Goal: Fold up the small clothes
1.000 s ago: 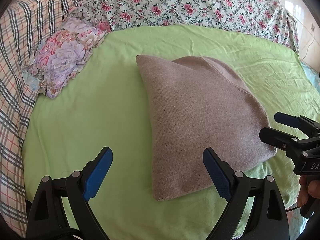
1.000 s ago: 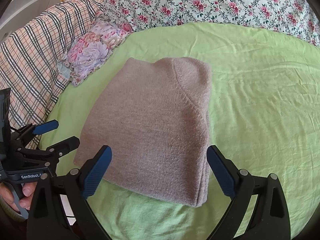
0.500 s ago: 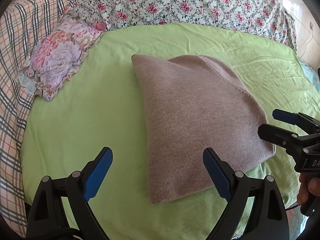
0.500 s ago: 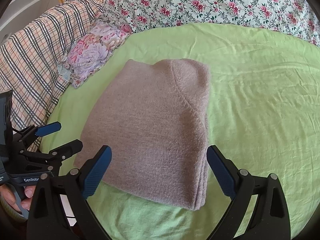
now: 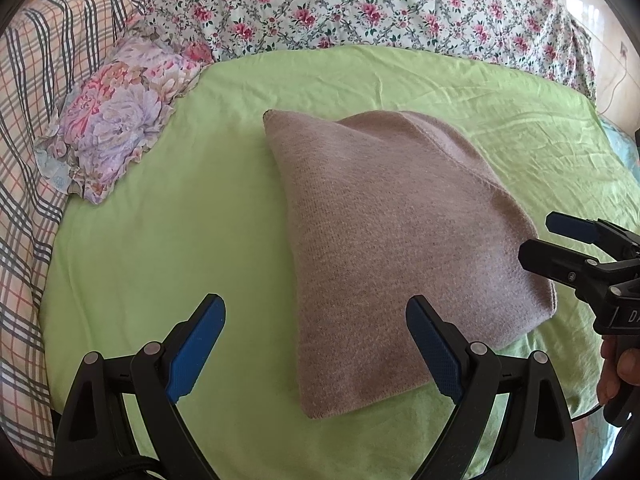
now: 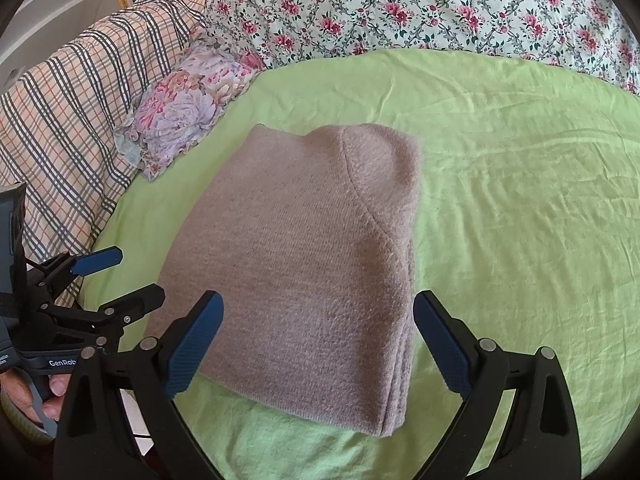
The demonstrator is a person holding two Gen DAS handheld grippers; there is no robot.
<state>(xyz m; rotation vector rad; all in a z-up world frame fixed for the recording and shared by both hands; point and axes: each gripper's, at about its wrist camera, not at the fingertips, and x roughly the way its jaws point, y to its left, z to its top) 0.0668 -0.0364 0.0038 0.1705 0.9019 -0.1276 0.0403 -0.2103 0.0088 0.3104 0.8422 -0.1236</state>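
Hovering with jaws spread, left gripper (image 5: 316, 346) and right gripper (image 6: 318, 342) flank the folded taupe knit sweater (image 5: 396, 256), apparently finished and awaiting removal.

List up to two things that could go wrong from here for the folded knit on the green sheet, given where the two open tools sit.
1. The folded knit shows stacked loose layers along its right edge; the right tool, open just above its near edge, could snag only the top layer and undo the fold.
2. The left tool sits open beside the knit's near-left corner; closing there might pinch the green sheet too, dragging the bundle askew.
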